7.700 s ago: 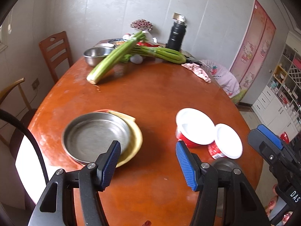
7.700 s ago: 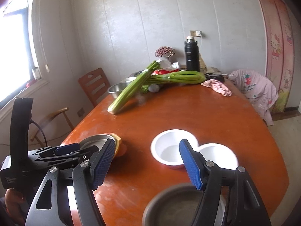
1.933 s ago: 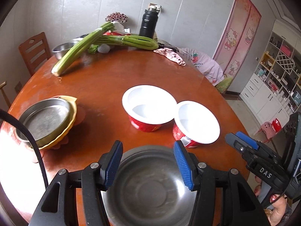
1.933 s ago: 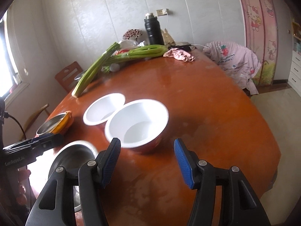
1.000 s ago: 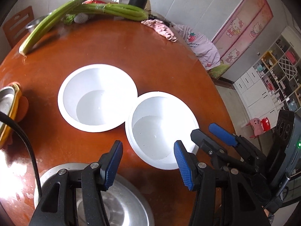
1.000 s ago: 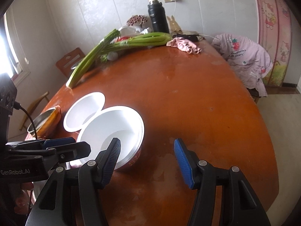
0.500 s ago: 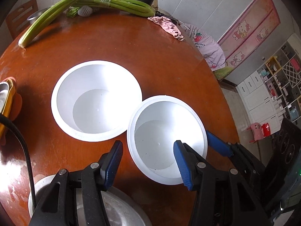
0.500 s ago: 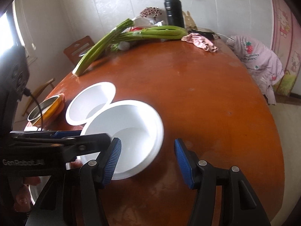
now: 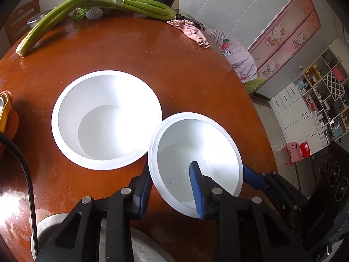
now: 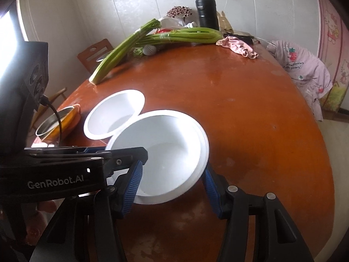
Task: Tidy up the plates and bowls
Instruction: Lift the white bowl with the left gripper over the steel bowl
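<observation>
I've brought my left gripper (image 9: pixel 172 187) astride the near white bowl's (image 9: pixel 196 152) seven-o'clock rim, and my right gripper (image 10: pixel 172 187) now straddles its whole body.

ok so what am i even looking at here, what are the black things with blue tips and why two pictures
There is no robot here. A person holds a two-finger claw in each hand, and each claw carries a wide-angle camera looking along its fingers. One picture is from the left claw, the other from the right claw. The blue tips are the finger pads.

On the brown table are the nearer white bowl and, right beside it, the farther white bowl. Further off are celery stalks, a black flask, a pink cloth and a steel bowl resting in a yellow dish.

Both claws are at the nearer white bowl. The left claw has one finger inside its wall and one outside; I can't tell if it pinches. The right claw is open, with a finger on either side of the bowl.
</observation>
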`<state>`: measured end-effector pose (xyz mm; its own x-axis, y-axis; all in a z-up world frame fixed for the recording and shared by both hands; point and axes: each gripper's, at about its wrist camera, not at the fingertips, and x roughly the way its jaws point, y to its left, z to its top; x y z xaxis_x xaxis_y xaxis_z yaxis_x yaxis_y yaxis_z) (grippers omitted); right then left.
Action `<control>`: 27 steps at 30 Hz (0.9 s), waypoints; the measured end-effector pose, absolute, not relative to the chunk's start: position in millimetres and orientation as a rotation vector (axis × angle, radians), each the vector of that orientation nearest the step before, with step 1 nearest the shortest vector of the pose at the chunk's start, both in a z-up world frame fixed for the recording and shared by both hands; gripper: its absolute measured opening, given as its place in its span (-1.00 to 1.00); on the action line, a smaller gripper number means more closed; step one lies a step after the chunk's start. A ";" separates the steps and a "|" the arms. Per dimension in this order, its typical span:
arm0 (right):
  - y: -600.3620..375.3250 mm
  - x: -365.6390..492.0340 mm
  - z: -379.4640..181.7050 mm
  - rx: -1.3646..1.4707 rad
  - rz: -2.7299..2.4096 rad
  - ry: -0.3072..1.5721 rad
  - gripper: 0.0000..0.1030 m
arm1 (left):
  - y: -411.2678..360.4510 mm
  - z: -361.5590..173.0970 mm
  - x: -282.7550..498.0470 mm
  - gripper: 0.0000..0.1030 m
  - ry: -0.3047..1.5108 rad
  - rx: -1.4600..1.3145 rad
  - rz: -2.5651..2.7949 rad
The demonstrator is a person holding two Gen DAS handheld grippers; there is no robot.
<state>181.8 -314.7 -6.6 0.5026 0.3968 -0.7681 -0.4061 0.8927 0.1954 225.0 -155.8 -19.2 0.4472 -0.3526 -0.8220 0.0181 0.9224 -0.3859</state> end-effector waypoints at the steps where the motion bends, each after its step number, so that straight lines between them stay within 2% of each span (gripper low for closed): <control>1: -314.9 181.2 -6.5 -0.007 0.487 0.926 0.11 | -155.7 -19.1 224.9 -0.37 1.089 -0.347 -0.236; 14: -324.4 174.6 -1.0 0.026 0.485 0.917 0.10 | -163.0 -18.3 224.7 -0.36 1.090 -0.343 -0.265; 27: -322.6 158.6 22.7 0.011 0.489 0.866 0.10 | -156.9 6.7 203.7 -0.36 1.024 -0.327 -0.288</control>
<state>158.6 -322.6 22.7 0.5453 0.4165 -0.7275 -0.4080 0.8900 0.2037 203.7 -156.9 6.7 0.4903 -0.3833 -0.7828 0.0818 0.9144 -0.3965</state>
